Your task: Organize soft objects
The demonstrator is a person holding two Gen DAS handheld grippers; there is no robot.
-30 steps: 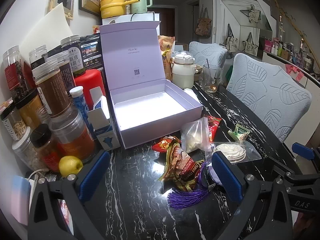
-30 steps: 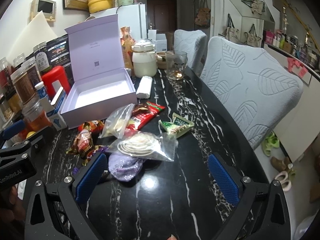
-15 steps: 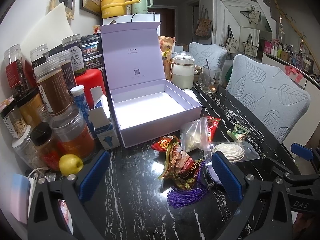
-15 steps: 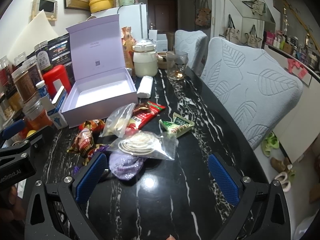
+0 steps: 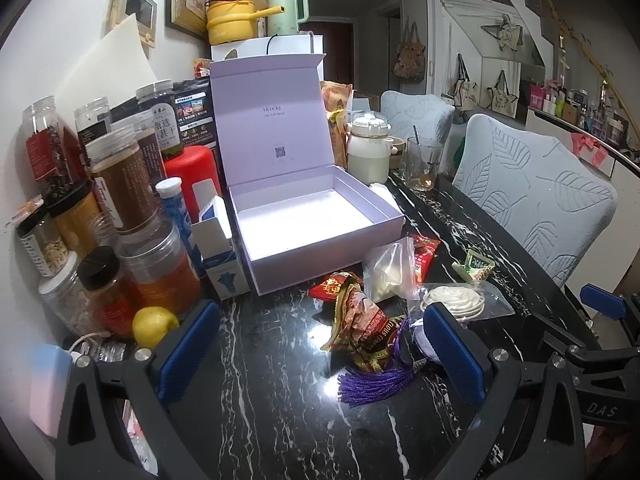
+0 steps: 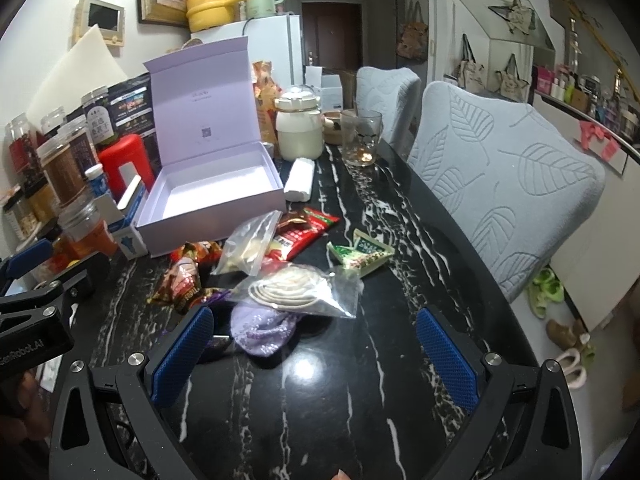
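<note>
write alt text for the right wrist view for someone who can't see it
An open right gripper hovers over a black marble table, facing a pile of soft packets: a purple pouch, a clear bag of coiled white cord and snack wrappers. Behind them an empty lilac box stands with its lid up, jars to its left.

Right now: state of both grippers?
Left gripper: open, holding nothing, above the table by the snack pile.
Right gripper: open, holding nothing, fingers apart above the table.
</note>
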